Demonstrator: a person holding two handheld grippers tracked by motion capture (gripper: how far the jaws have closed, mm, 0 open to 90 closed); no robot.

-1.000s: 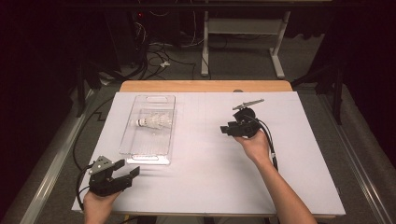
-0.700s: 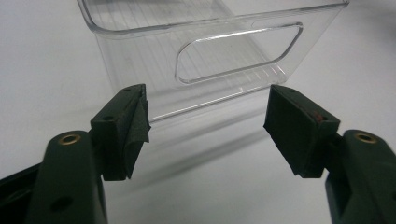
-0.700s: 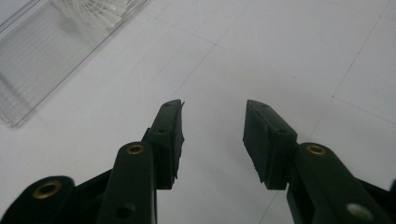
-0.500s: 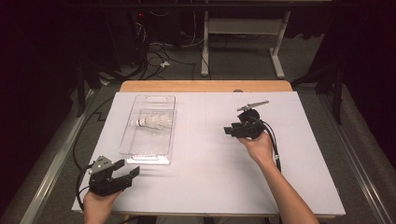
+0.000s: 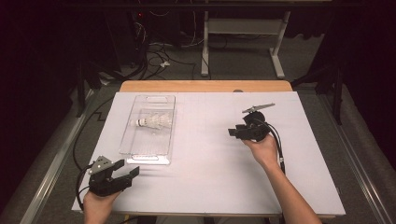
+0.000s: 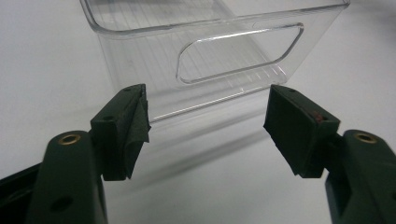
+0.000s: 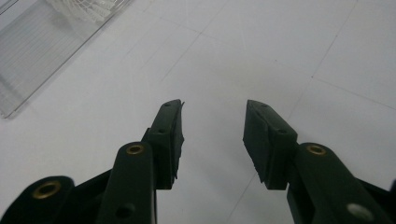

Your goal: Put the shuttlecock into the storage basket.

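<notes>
Shuttlecock lying in a clear tray, with both tongs held open and empty over the tabletop.

A white shuttlecock is seen lying on its side in the far half of the clear plastic tray, cork end toward 9 o'clock; the tray is set at about 10 o'clock on the white tabletop. The left tongs are held low at 7 o'clock, just beside the tray's near handle end, jaws spread wide with nothing between them. The right tongs are held at 3 o'clock, well apart from the tray, pointed toward it, jaws partly open and empty.
</notes>
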